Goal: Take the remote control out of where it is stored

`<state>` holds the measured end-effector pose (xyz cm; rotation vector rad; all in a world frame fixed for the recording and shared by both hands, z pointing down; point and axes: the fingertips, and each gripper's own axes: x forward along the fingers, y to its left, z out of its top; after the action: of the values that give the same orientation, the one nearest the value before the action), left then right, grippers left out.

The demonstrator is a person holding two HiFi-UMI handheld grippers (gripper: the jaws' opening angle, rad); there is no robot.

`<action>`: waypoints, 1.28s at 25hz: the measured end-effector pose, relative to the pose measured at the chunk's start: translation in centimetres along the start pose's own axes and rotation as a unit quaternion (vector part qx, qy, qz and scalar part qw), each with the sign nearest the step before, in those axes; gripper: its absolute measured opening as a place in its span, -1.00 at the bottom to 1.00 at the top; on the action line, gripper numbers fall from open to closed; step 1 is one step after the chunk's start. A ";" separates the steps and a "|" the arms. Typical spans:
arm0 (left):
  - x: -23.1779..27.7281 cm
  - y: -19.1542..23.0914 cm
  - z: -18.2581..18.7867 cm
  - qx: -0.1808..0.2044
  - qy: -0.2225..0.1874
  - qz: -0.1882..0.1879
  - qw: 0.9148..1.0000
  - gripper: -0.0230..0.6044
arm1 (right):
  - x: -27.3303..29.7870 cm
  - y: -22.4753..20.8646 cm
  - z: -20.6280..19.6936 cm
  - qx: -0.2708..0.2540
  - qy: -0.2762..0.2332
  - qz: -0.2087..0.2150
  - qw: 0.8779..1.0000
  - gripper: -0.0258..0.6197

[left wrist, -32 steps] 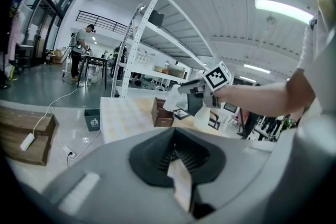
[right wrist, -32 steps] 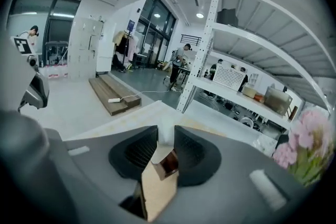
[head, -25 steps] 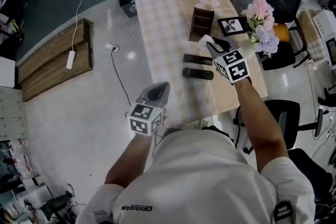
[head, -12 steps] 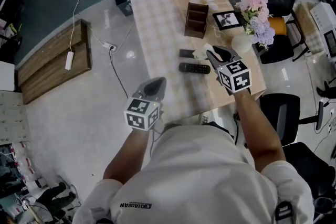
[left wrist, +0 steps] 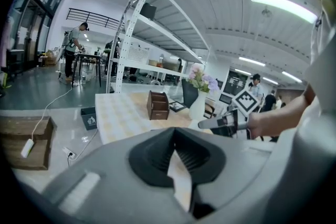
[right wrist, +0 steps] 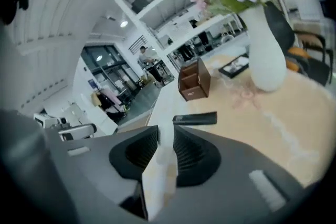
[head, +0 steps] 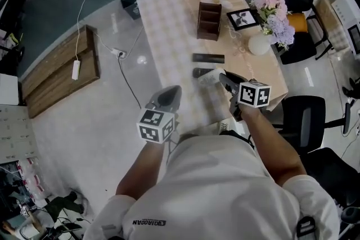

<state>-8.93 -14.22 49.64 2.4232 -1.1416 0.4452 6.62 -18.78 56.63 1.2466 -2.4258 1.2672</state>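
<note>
— White plastic in the right gripper [head: 221, 76]: is that the remote?
— Yes. The remote [head: 208, 77] sits between the jaws, which clamp it and have just been closing a little. It is low over the near part of the table [head: 169, 25], well apart from the holder [head: 210, 21] on the far half. Whether it touches the tabletop I cannot tell.
— How is that arm posed?
— Stretched forward over the table's near right edge, forearm bare, marker cube facing up, the gripper aimed far-left and tipped somewhat down.
— And the other arm?
— Bent at the elbow, off the table's near left corner, above the floor [head: 84, 121]. The left gripper [head: 171, 92] points forward and slightly down. Its jaws are pressed together with nothing in them.
— Count things for me.
— Three remotes. One is the white one in the grip. The two black remotes [head: 208, 58] lie flat on the table: the farther between holder and gripper, the nearer [head: 197, 72] partly covered by the held one. One holder, upright. One vase [head: 259, 45] of flowers and one frame [head: 242, 19], both on the table's right side.
</note>
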 end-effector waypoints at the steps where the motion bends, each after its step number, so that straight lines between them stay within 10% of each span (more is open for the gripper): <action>1: 0.0 0.0 -0.1 0.001 0.002 -0.001 1.000 -0.92 | 0.2 -0.3 -1.0 0.039 0.000 0.002 0.999 -0.62; 7: -0.1 0.2 -0.6 0.000 0.010 -0.015 1.000 -0.92 | 1.4 -1.5 -5.8 0.191 -0.010 -0.006 0.982 -0.62; 15: -0.6 0.4 -1.0 0.019 0.022 -0.039 0.999 -0.92 | 0.8 -2.8 -8.6 0.262 -0.044 -0.029 0.964 -0.61; 32: -3.3 1.5 -1.6 0.035 0.015 -0.071 0.997 -0.92 | -1.0 -5.0 -9.8 0.127 -0.031 -0.161 0.978 -0.65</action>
<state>-12.31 -12.15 49.87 2.5283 -0.9479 0.4828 8.54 -12.54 65.55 1.6849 -2.0320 1.4871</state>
